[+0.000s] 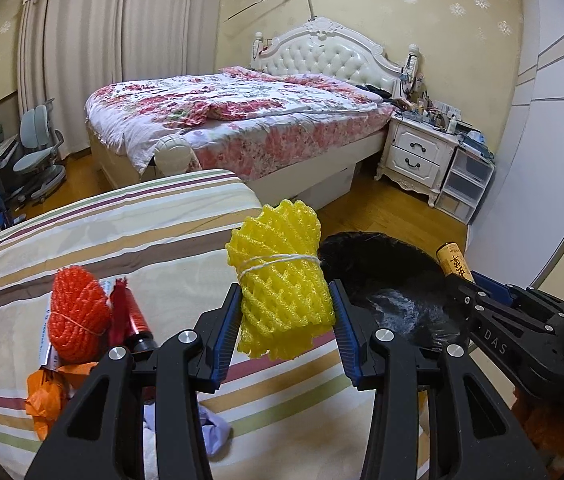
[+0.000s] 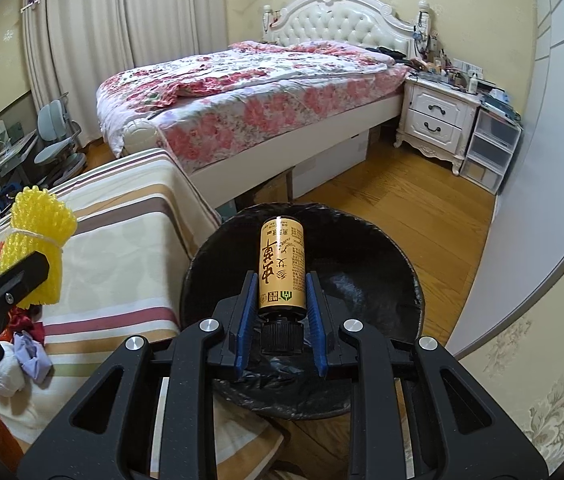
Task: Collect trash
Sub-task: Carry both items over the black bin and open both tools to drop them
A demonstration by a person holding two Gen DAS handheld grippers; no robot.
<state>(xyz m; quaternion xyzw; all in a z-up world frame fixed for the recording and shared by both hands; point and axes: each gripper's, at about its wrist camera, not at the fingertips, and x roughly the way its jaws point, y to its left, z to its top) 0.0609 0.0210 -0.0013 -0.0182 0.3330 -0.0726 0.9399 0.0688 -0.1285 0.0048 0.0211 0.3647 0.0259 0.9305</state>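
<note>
My left gripper (image 1: 286, 300) is shut on a yellow foam net bundle (image 1: 277, 280) tied with white string, held over the edge of the striped bed cover (image 1: 121, 240). My right gripper (image 2: 282, 292) is shut on a small amber bottle (image 2: 282, 264) with a black cap toward me, held above the black-lined trash bin (image 2: 382, 264). The bin (image 1: 382, 280) lies just right of the yellow bundle in the left wrist view, where the bottle (image 1: 454, 262) and right gripper (image 1: 482, 296) also show. The yellow bundle (image 2: 35, 240) appears at the left of the right wrist view.
On the striped cover lie an orange foam net bundle (image 1: 77, 316), a red tube (image 1: 133, 316), orange paper (image 1: 49, 396) and a lilac scrap (image 1: 213, 432). A floral bed (image 2: 261, 92), white nightstand (image 2: 438, 116) and plastic drawers (image 2: 490, 152) stand behind. Wood floor (image 2: 422, 208) surrounds the bin.
</note>
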